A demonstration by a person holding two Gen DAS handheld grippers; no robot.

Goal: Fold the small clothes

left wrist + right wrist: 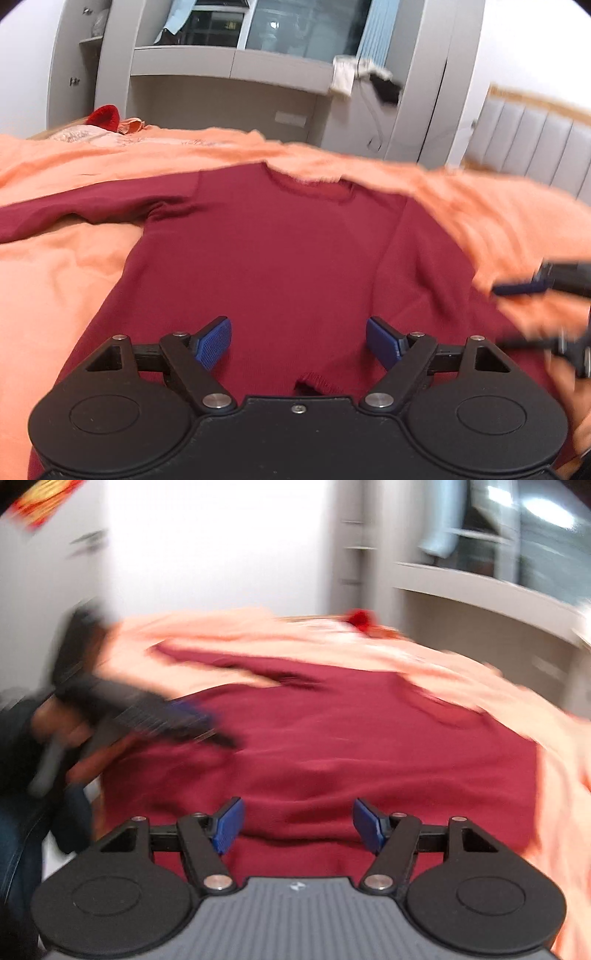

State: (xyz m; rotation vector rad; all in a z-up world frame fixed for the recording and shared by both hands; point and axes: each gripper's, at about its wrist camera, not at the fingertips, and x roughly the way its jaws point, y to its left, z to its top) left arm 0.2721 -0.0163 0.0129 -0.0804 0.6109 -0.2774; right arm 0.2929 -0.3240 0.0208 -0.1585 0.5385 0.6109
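on the bed: both tongs open over a half-folded sweater

on the orange blanket point(66, 266) lies the maroon sweater point(280, 258), neckline away from the person, hem nearest them. starting at the left, one sleeve point(74, 214) runs straight out across the blanket, flat and unfolded. over the lower middle hangs the left gripper point(299, 345), jaws wide, nothing between the blue pads, with a sleeve cuff point(314, 382) lying just below them on the body. that cuff suggests the right-hand sleeve is already folded in, though blur makes this a fair guess only. at the far right, the right gripper point(532, 314) sits by the sweater's right edge, and its own camera shows its jaws wide and empty above the cloth point(332, 746).

so the step in hand looks like sleeve folding, one side done. the next move calls for the left tongs to travel out to the stretched sleeve, pinch near its cuff and carry it across the chest.

edges: the left side seam and armpit are clear fold lines. the blanket point(561, 775) rides up in a ridge past the collar and along the right. open blanket on the left gives good room; the right is tighter.
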